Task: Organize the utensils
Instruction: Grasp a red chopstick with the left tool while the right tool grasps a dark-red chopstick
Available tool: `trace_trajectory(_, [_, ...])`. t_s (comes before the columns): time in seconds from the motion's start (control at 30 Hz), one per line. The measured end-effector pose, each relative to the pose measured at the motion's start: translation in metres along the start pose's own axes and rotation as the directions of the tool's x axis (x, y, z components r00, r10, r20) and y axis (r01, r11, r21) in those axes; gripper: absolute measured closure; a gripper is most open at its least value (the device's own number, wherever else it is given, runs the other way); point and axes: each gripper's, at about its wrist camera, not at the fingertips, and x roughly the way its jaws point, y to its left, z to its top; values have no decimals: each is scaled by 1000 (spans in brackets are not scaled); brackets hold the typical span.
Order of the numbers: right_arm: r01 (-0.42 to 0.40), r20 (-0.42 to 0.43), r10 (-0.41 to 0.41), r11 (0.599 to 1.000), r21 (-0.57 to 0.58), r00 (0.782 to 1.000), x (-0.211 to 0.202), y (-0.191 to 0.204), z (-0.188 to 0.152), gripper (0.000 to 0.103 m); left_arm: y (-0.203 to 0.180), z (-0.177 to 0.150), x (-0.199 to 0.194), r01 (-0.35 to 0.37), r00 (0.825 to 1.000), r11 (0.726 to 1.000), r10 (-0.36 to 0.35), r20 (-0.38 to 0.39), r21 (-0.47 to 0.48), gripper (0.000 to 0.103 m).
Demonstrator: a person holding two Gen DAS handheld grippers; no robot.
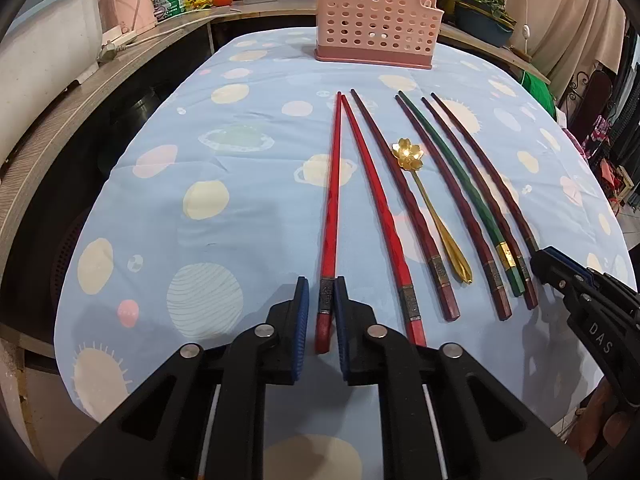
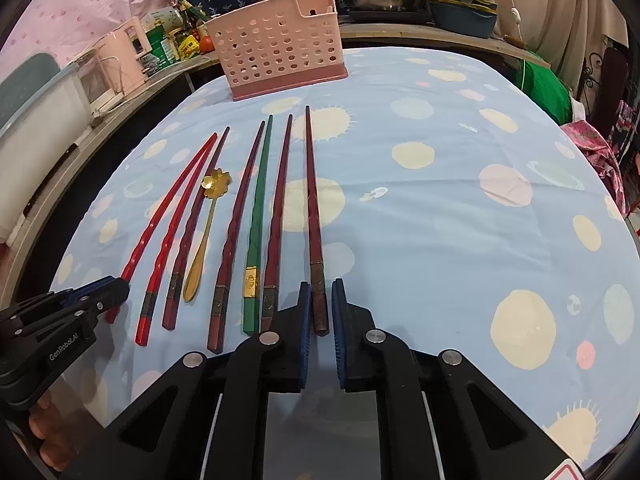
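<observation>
A row of chopsticks and one spoon is laid out on a blue planet-print tablecloth (image 1: 224,148), tips pointing toward a pink perforated utensil holder (image 1: 374,20) standing at the far edge. In the left wrist view, the left gripper (image 1: 322,292) is seen closed around the banded handle end of the leftmost red chopstick (image 1: 331,204), the blue pads lying against its sides. To its right lie a second red chopstick (image 1: 374,204), a dark red chopstick (image 1: 404,200), a gold flower-bowl spoon (image 1: 428,200), another dark red chopstick (image 1: 448,200), a green chopstick (image 1: 460,184) and one more dark red stick. The outermost dark brown chopstick (image 2: 313,216) is traced in this view only up to the right gripper (image 1: 538,260), which enters from the right edge; the grip there cannot be judged from this side. The right wrist view supplies that detail: the right gripper (image 2: 321,296) is closed on the handle end of the dark brown chopstick, which lies slightly apart from the rest of the row. The same view shows the left gripper (image 2: 120,286) from the side, at the end of the leftmost red stick, with fingertips of the holding hand (image 2: 46,428) visible beneath it. The holder's open top compartments are seen only from the right wrist view.
</observation>
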Motion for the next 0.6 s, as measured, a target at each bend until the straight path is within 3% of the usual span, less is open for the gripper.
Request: trace_trajectory(0.6, [-26,3,26,999,21,1000,-6,-4,-1,95,2,3,-7,39,999,999,-39,-2,-22,96])
